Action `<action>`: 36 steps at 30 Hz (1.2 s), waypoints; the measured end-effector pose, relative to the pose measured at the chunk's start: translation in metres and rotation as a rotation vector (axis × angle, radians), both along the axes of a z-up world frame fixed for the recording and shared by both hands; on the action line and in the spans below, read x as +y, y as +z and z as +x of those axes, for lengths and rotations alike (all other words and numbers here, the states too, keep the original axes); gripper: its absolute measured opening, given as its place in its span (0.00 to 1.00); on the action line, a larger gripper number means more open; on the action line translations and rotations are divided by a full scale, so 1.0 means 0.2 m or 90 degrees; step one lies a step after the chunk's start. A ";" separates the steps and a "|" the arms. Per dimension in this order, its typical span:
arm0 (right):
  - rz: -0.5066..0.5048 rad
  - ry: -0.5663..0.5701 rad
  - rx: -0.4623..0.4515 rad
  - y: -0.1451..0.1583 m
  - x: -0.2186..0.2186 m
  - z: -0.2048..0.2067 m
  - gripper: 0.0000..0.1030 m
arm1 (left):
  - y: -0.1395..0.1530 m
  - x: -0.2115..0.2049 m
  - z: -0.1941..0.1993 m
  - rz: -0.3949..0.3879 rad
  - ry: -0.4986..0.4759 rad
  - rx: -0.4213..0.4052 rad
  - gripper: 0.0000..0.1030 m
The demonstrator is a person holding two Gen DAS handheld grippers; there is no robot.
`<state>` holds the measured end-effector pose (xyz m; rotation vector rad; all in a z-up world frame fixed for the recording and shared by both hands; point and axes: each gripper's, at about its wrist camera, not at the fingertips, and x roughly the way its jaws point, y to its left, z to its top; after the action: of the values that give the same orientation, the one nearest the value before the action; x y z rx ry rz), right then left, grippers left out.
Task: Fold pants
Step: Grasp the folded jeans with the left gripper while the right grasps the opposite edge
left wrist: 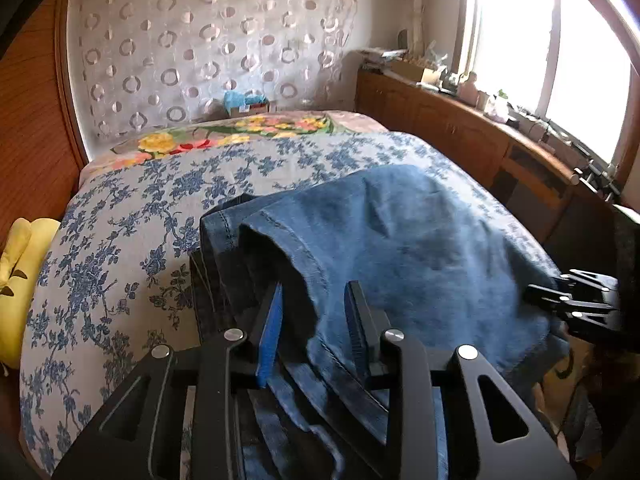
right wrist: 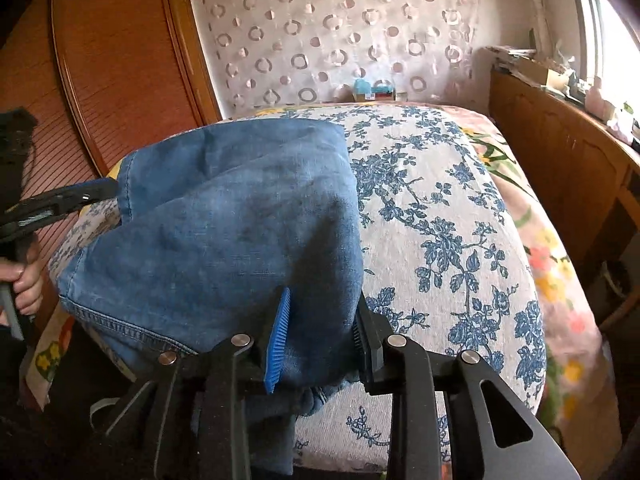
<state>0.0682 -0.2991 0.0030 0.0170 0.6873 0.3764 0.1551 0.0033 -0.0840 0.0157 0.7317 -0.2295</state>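
Note:
Blue jeans [left wrist: 400, 240] lie folded over on the flowered bedspread [left wrist: 132, 216]. My left gripper [left wrist: 314, 312] straddles the hemmed edge of the top denim layer. A dark gap shows between its blue pad [left wrist: 272, 324] and the cloth, so the jaws stand part open around it. My right gripper [right wrist: 320, 328] has the near corner of the jeans [right wrist: 240, 220] lying loosely between its parted fingers, not pinched. Each wrist view shows the other gripper at the opposite edge of the denim: the right gripper [left wrist: 560, 300] and the left gripper [right wrist: 88, 196], the latter held by a person's hand [right wrist: 24, 288].
The bed fills both views, with a bright floral blanket [left wrist: 240, 128] at its far end. A wooden cabinet [left wrist: 460, 128] crowded with small items runs along the right under the window. A wooden wardrobe [right wrist: 120, 60] stands on the left, and a yellow pillow [left wrist: 24, 272] lies beside the bed.

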 end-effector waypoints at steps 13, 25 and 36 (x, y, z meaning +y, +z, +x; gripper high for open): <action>0.017 -0.001 -0.012 -0.01 -0.05 -0.06 0.39 | 0.02 0.11 0.01 0.002 0.049 -0.011 0.04; 0.038 -0.005 0.007 -0.05 -0.03 0.04 0.46 | 0.02 -0.01 -0.20 -0.056 -0.018 0.005 0.53; 0.069 0.019 0.021 -0.07 0.01 0.10 0.46 | -0.14 -0.16 -0.23 -0.044 -0.050 0.055 0.53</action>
<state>0.0885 -0.2969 -0.0112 0.1154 0.6990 0.4430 0.1082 -0.0296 -0.1125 -0.0312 0.8091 -0.3322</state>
